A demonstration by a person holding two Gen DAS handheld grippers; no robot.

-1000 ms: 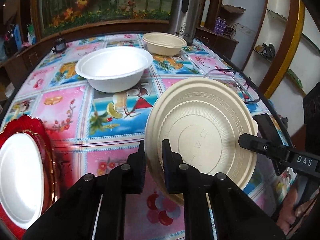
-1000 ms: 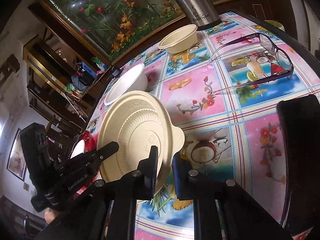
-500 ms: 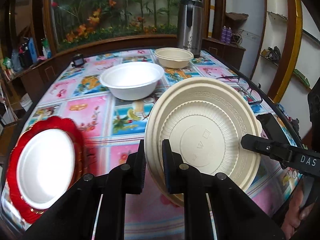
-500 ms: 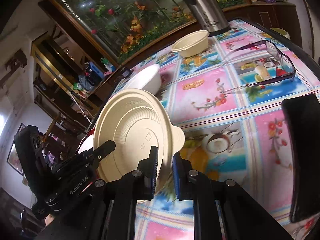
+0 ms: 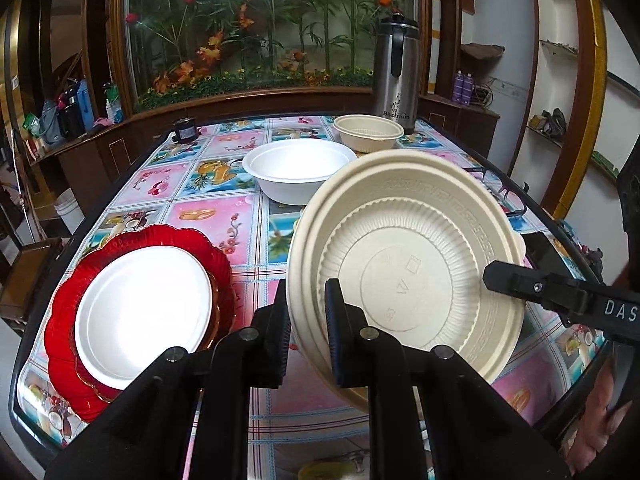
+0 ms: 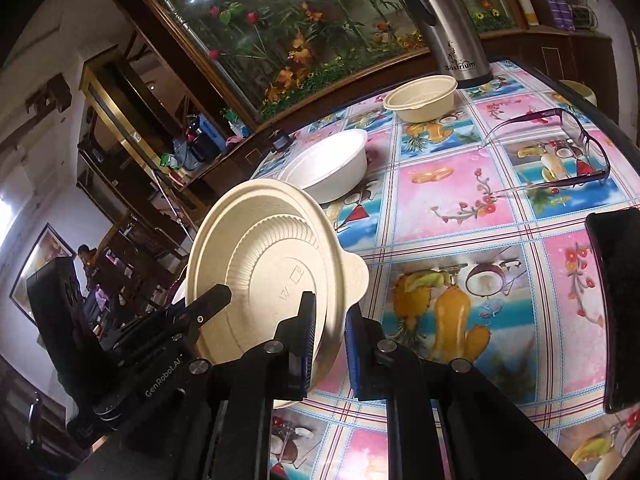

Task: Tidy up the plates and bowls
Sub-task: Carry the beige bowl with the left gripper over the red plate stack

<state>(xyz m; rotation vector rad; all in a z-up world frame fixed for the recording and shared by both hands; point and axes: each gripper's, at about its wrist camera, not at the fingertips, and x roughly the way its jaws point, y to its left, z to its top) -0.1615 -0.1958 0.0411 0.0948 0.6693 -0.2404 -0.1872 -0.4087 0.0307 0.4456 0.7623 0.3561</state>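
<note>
A large beige bowl (image 5: 404,264) hangs tilted above the table, its inside facing the cameras. My left gripper (image 5: 306,320) is shut on its near left rim. My right gripper (image 6: 330,334) is shut on the opposite rim of the same beige bowl (image 6: 264,272); in the left wrist view it reaches in from the right (image 5: 490,276). A white bowl (image 5: 298,174) stands mid-table, with a smaller beige bowl (image 5: 368,132) behind it. On the left, a white plate (image 5: 144,312) lies on a red scalloped plate (image 5: 66,320).
A steel thermos (image 5: 394,76) stands at the table's far edge. Eyeglasses (image 6: 560,152) lie on the right side, and a black phone (image 6: 616,300) lies near the right edge. A small dark object (image 5: 185,130) sits at the far left corner. The flowered tablecloth (image 6: 460,220) covers the table.
Both grippers have lifted the beige bowl and drawn it back, so more of the table and the whole red plate now show. The grips are unchanged.
</note>
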